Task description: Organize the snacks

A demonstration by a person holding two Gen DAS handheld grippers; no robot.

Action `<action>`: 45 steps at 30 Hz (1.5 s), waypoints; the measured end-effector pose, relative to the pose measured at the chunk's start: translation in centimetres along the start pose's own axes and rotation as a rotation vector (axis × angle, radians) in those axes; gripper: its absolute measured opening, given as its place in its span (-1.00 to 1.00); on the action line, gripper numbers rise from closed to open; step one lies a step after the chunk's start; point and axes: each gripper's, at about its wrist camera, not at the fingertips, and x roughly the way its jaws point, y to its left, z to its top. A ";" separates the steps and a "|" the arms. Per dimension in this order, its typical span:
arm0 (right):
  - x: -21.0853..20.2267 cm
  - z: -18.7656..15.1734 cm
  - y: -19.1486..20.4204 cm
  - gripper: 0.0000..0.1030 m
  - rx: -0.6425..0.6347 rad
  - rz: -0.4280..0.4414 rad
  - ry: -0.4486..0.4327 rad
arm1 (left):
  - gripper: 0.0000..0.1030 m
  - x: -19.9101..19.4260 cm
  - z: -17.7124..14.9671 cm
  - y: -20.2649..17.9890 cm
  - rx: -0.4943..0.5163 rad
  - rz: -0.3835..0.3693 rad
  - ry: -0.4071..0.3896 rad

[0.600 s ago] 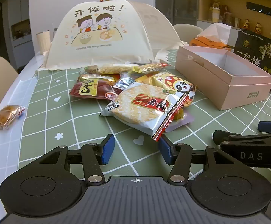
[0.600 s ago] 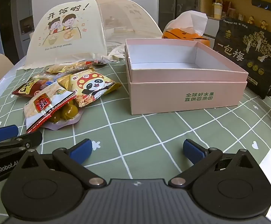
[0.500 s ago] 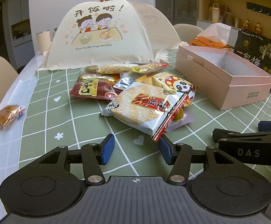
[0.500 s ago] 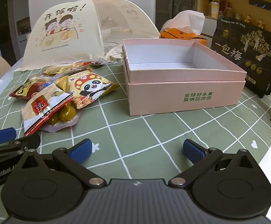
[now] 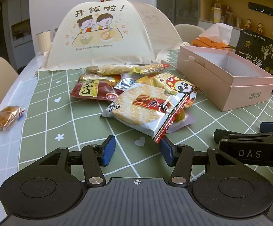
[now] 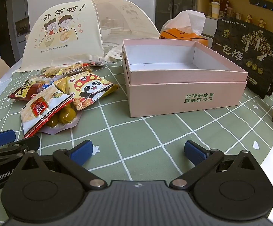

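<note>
At the bottom of each wrist view a gripper hovers over a green checked tablecloth (image 6: 145,131), the left gripper (image 5: 137,150) partly open and the right gripper (image 6: 138,153) wide open (both hold nothing), while a snack pile (image 5: 142,96) lies mid-frame, left of an open pink box (image 6: 185,86).

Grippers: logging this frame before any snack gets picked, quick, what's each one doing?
Left gripper: open, holding nothing.
Right gripper: open wide, holding nothing.
</note>
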 end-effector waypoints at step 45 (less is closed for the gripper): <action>0.0 0.0 0.0 1.00 0.000 0.000 0.000 | 0.12 0.0 0.0 0.0 0.000 0.000 0.000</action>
